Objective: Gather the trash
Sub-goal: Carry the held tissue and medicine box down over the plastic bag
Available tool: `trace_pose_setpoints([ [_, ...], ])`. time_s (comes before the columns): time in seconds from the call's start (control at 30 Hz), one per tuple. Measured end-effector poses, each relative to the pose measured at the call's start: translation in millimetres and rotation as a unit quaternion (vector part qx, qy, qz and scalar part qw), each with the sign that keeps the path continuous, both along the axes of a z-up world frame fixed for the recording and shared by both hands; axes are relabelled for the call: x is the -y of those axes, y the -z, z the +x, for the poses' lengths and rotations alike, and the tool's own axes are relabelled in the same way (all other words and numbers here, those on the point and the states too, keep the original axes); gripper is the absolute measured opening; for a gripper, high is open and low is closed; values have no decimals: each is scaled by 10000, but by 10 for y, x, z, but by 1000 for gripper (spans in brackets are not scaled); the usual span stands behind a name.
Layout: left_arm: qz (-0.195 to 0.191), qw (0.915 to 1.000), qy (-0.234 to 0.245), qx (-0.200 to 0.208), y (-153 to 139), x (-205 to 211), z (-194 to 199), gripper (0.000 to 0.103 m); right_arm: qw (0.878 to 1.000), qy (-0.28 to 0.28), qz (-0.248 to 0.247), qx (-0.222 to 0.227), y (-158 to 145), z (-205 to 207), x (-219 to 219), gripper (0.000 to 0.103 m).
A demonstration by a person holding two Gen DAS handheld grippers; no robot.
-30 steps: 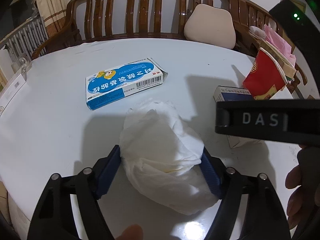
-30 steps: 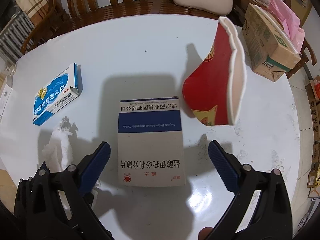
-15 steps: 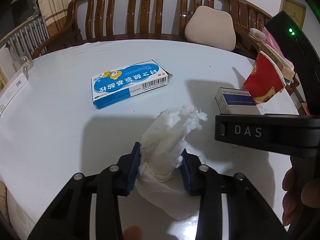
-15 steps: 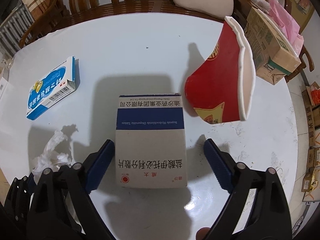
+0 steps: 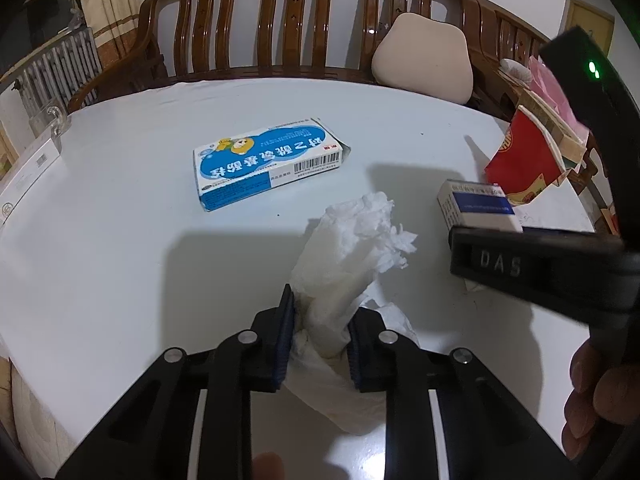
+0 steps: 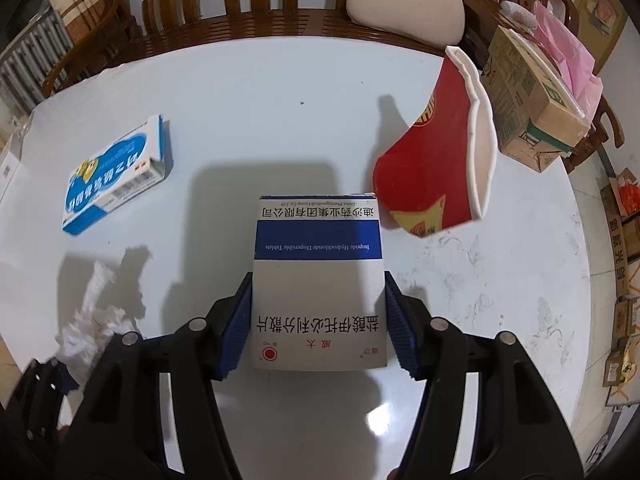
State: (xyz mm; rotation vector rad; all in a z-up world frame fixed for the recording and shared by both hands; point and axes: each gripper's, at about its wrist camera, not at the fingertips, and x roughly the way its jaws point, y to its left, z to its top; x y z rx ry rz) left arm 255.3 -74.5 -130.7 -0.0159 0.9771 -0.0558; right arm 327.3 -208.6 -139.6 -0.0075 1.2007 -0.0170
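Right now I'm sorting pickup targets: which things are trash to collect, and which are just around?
Trash: tissue, grey-blue box, blue box, red cup.

Just around: bench, cushion, cardboard box, white table.

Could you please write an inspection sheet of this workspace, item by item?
Surface: round white table, scuffed at the right side.
Job's things: crumpled tissue; grey-and-blue medicine box; blue medicine box, lying flat; flattened red paper cup, lying on its side.
Clutter: cardboard carton with pink bag at the table's far right edge.
Grippers: left gripper, jaws shut on the tissue; right gripper, jaws against the grey-and-blue medicine box's sides.
Cables: nothing seen.
Surroundings: wooden bench with beige cushion; boxes on the floor, right.
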Motion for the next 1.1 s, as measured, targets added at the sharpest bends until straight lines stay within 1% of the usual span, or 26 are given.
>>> trace_pose_setpoints([
  [0.13,7,10000,41,77,-90,2,-48,23,9999,-7,56,85,-80,-108,9,59],
  [0.33,17,9998,65,180,-231,7,-169,23,9996,-41,151,246,-281,-308,9,59],
  [0.43,31,9996,83,252,-328,6,-256,23,9990,-56,207,395,-437,-417,4,59],
  [0.67,19,9988,170,459,-600,-16,-533,23,9961,-144,384,779,-870,-816,36,59],
  [0.9,-24,9972,321,672,-843,-20,-838,23,9923,-249,379,1152,-1298,-1155,15,59],
  [1.1,34,9947,453,924,-1067,11,-1155,23,9887,-269,425,1411,-1566,-1449,36,59],
])
